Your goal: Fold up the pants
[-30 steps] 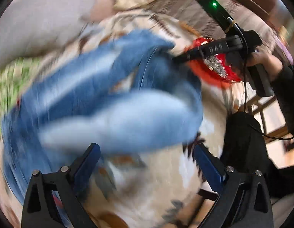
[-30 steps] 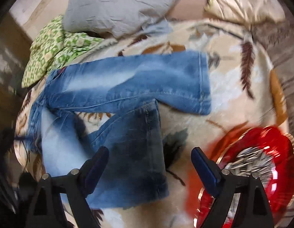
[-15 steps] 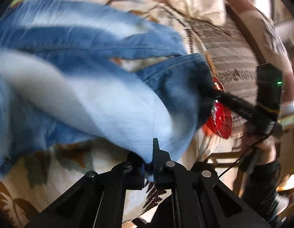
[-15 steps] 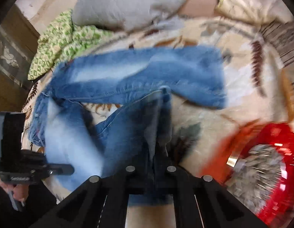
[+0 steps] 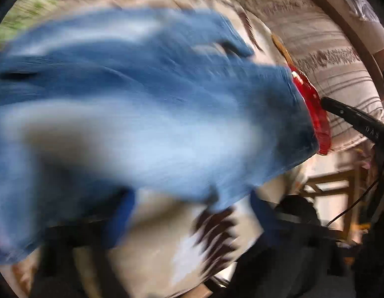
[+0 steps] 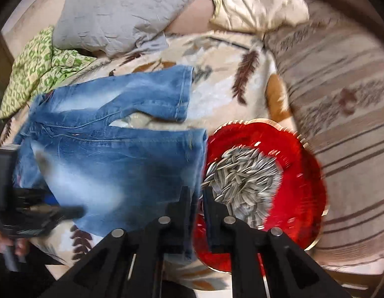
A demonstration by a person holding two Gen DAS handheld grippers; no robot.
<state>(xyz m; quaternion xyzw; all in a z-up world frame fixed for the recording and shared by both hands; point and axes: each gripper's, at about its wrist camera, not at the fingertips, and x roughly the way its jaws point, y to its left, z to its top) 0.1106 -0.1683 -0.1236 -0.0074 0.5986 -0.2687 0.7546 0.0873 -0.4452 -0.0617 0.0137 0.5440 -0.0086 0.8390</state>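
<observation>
Blue faded jeans (image 6: 112,159) lie on a leaf-print bedspread (image 6: 229,57), both legs pointing right, one above the other. My right gripper (image 6: 195,198) is nearly shut on the lower leg's hem, the denim pinched between its fingers, its jaws just starting to open. The hem sits against a red plate (image 6: 303,173). In the blurred left wrist view the jeans (image 5: 142,114) fill the frame. My left gripper (image 5: 192,213) is opening wide below the leg's edge, its blue pads clear of the cloth.
The red plate holds a heap of sunflower seeds (image 6: 241,171) right beside the hem. A grey pillow (image 6: 122,12), a cream pillow (image 6: 256,2) and a green patterned cloth (image 6: 40,64) lie at the back. A striped blanket (image 6: 341,99) covers the right side.
My right gripper shut on the lower leg's hem and pulled it right, up to the red plate. My left gripper shut on the leg's edge, then opened again.
</observation>
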